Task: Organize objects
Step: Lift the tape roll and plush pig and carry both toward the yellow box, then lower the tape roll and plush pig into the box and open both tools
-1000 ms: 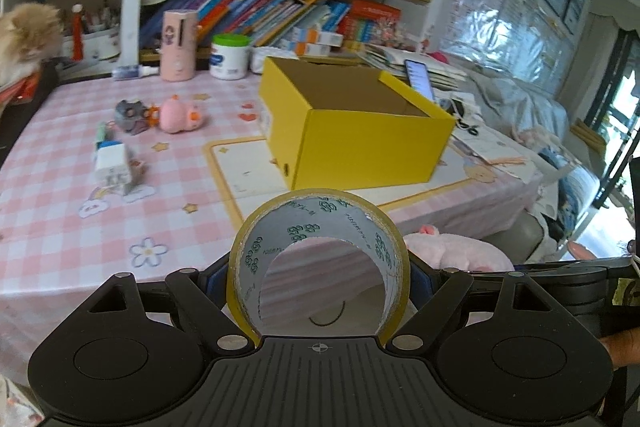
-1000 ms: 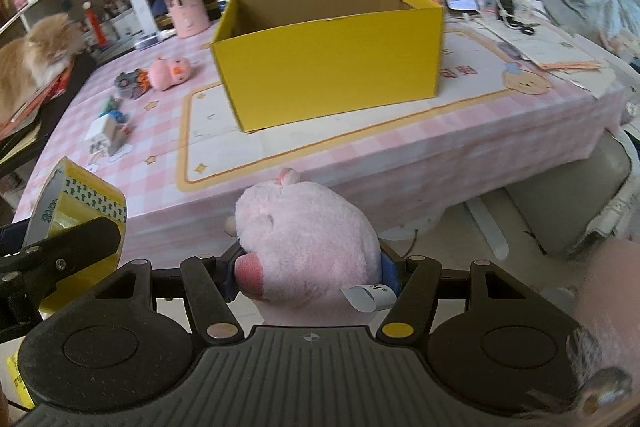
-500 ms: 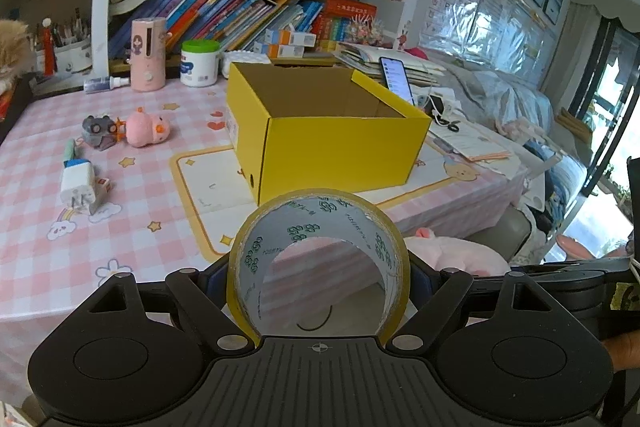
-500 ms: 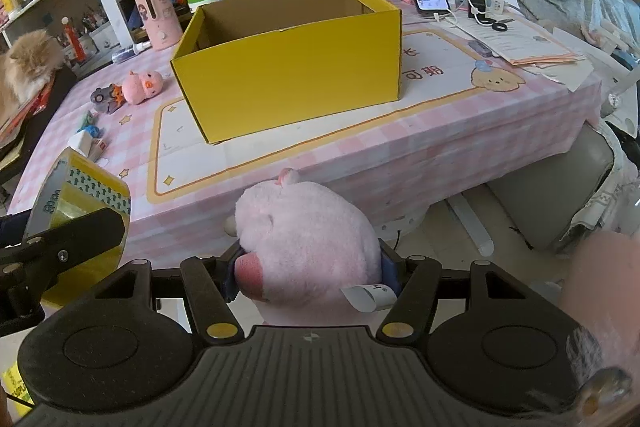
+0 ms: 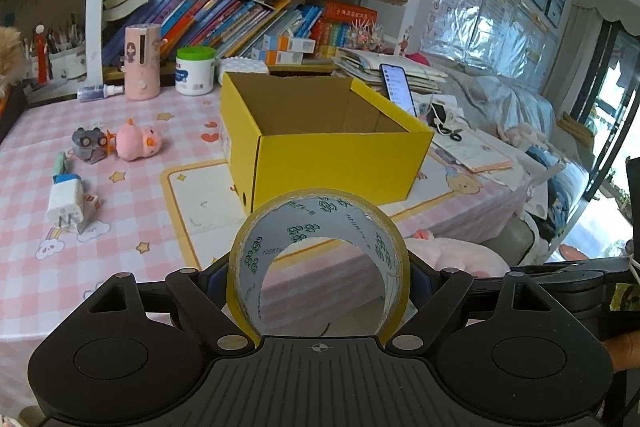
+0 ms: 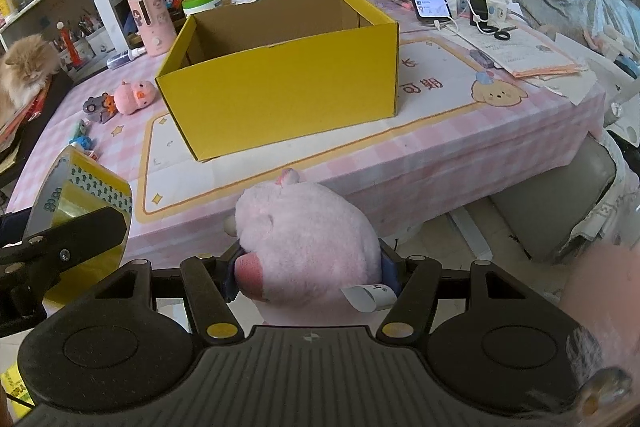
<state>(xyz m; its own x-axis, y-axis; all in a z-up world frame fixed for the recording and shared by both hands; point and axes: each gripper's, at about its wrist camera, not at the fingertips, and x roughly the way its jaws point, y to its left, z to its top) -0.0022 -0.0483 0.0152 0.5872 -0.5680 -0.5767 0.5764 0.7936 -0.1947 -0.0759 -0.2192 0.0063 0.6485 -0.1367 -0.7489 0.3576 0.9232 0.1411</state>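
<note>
The left hand-held gripper (image 5: 319, 267) grips a stiff, light roll of clear tape (image 5: 319, 259) across its rim. The right hand-held gripper (image 6: 308, 267) squeezes a soft pink plush toy (image 6: 306, 243), short of the worktop's (image 6: 460, 151) front edge.

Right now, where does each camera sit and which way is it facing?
Left wrist: sits on the left claw, looking down across the table at the yellow box; its claw grips a tape roll.
Right wrist: sits on the right claw, facing the same box; its claw grips a pink plush toy.
Shared: box, tape roll, plush.
</note>
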